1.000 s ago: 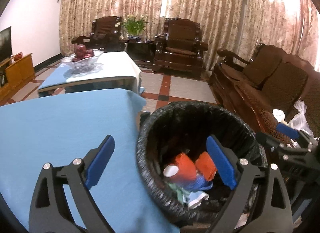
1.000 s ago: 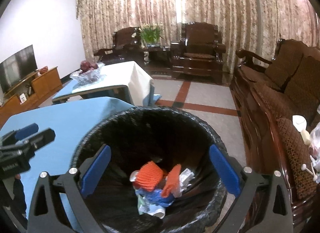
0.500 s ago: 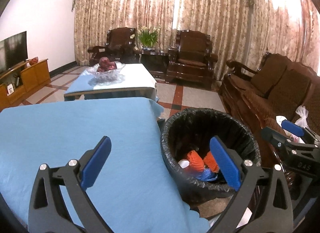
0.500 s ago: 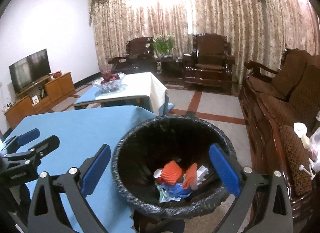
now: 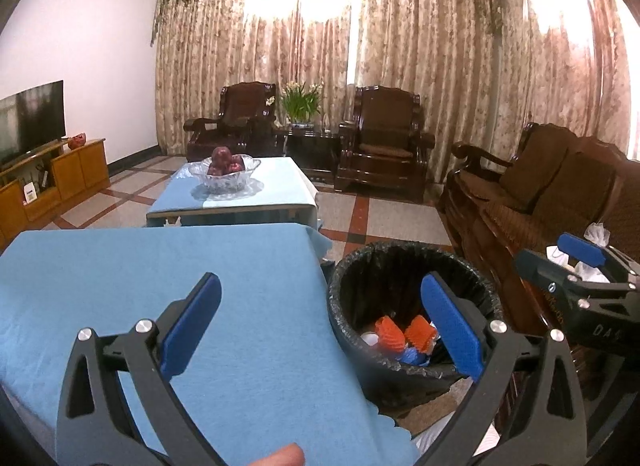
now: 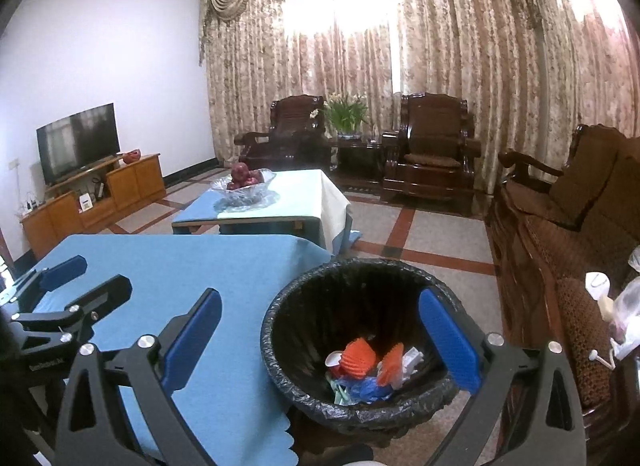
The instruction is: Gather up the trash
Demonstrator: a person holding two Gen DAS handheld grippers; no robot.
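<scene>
A black-lined trash bin (image 5: 400,246) (image 6: 360,264) stands on the floor against the right edge of the blue-clothed table (image 5: 160,266) (image 6: 180,262). Inside it lie orange crumpled pieces (image 5: 390,336) (image 6: 358,358), a white cup and blue and white scraps. My left gripper (image 5: 320,280) is open and holds nothing, hovering over the table's edge and the bin's left rim. My right gripper (image 6: 320,294) is open too, above and behind the bin, with nothing between its blue pads. Each gripper shows at the side of the other's view.
A low table with a glass fruit bowl (image 5: 224,169) (image 6: 244,181) stands beyond. A wooden sofa (image 5: 560,193) (image 6: 580,225) carrying white bags runs along the right. Armchairs, a plant and a TV cabinet (image 6: 96,189) line the far walls. A fingertip (image 5: 280,458) shows at the bottom.
Both grippers have drawn back and upward from over the bin, which now looks smaller and lower. More of the blue table and the room has come into view.
</scene>
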